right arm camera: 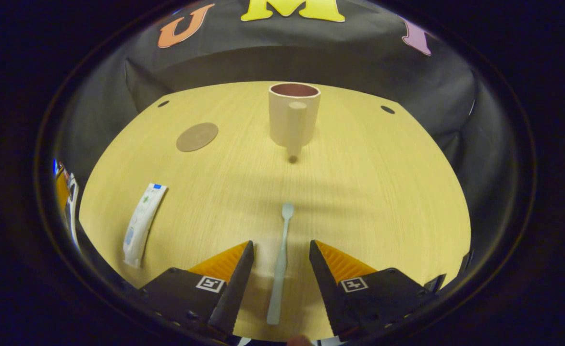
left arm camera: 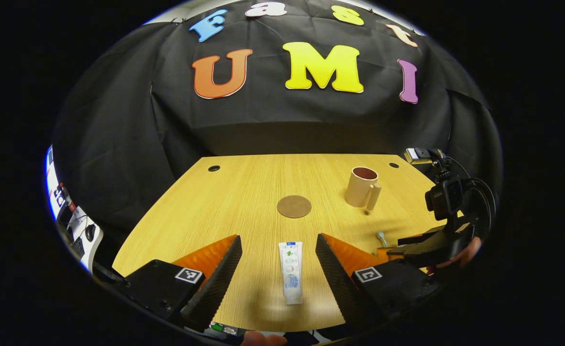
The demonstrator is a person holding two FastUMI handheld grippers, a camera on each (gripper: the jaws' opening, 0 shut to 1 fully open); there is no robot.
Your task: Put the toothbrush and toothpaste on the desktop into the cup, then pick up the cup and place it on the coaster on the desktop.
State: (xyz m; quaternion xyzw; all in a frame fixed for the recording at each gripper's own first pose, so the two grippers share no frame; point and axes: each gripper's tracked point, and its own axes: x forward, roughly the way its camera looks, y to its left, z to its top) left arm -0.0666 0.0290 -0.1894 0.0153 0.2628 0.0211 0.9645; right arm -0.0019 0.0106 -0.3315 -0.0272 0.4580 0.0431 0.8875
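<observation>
The left tool [left arm camera: 278, 257] hangs wide open over the toothpaste [left arm camera: 291, 271], which lies flat on the bench [left arm camera: 244, 192] between its fingers, untouched. The right tool [right arm camera: 279, 264] is likewise spread, straddling the toothbrush [right arm camera: 280, 262], whose handle runs lengthwise between the fingers. Farther out stand the cup [right arm camera: 293, 115], upright and empty with its handle toward the right tool, and the round coaster [right arm camera: 197, 136], apart to its left. The tube looks soft and light, best pinched mid-body; the slim, stiff brush likely needs a grip across its handle.
</observation>
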